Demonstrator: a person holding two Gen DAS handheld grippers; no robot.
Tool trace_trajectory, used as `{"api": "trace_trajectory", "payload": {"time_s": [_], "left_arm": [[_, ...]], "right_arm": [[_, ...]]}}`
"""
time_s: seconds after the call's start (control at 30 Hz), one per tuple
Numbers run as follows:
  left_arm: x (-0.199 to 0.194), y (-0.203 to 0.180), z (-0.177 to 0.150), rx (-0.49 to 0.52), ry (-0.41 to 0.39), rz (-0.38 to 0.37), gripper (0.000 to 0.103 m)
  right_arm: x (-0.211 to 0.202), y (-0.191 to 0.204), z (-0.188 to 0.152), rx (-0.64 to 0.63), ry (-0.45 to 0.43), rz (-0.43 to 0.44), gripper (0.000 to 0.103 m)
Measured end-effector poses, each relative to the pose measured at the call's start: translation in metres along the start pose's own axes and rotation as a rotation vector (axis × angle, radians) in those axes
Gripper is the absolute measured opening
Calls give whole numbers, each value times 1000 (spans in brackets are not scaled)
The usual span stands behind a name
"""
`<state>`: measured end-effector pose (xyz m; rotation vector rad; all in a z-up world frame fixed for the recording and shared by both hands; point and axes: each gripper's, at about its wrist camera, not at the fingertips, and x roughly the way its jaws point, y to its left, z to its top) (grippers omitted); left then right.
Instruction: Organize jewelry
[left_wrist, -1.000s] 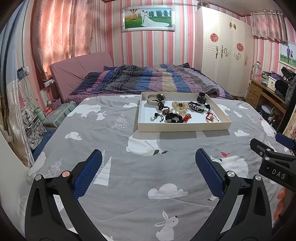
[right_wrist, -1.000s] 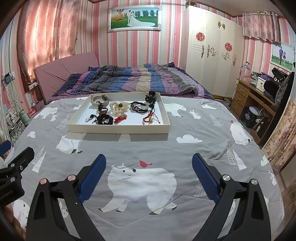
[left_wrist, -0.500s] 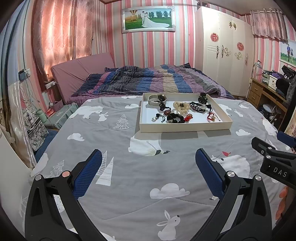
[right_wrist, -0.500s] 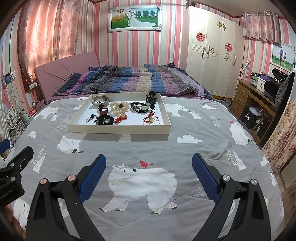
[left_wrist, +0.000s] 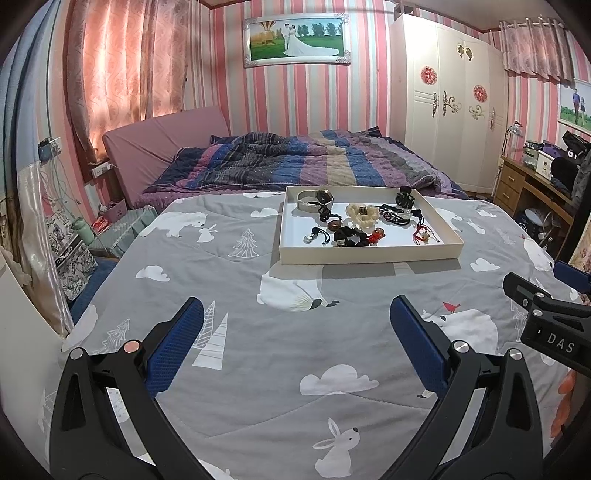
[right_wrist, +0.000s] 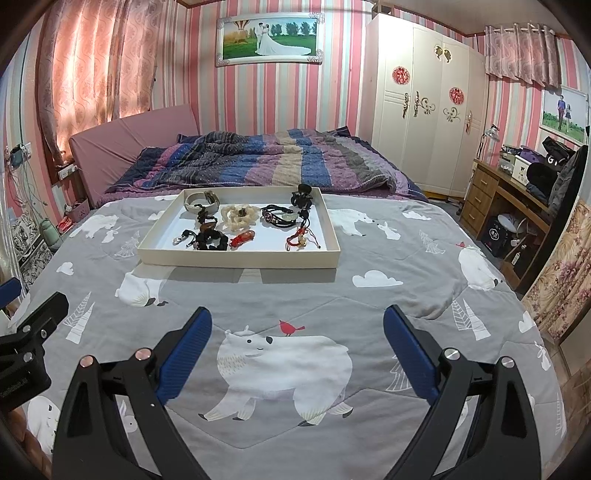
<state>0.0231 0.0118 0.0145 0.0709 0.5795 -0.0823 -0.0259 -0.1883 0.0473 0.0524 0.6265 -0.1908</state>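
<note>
A shallow cream tray (left_wrist: 369, 254) (right_wrist: 240, 258) lies on the grey animal-print quilt, far ahead of both grippers. It holds several pieces of jewelry: a pale watch band (left_wrist: 308, 199) (right_wrist: 197, 201), a cream beaded bracelet (left_wrist: 362, 214) (right_wrist: 240, 218), dark cord bracelets (left_wrist: 397, 216) (right_wrist: 279, 216), a black scrunchie (left_wrist: 351, 236) (right_wrist: 210, 240), a red charm (left_wrist: 376, 234) (right_wrist: 242, 238). My left gripper (left_wrist: 297, 325) is open and empty, low over the quilt. My right gripper (right_wrist: 297, 325) is open and empty too, to the right of the left one.
A striped blanket (left_wrist: 295, 162) lies bunched behind the tray. A white wardrobe (right_wrist: 424, 110) and a wooden desk (right_wrist: 506, 199) stand at the right. A pink headboard cushion (left_wrist: 162, 147) and bedside clutter (left_wrist: 74, 236) are at the left.
The left gripper has shifted slightly, so the tray sits a little further right in its view. The right gripper has barely moved. Both stay open.
</note>
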Motion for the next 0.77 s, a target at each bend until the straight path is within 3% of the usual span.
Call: {"api": "trace_trajectory", "payload": {"time_s": [0.77], "left_arm": [[-5, -1, 0, 8, -7, 12, 100]], "right_arm": [[-6, -2, 2, -4, 3, 10, 94]]}}
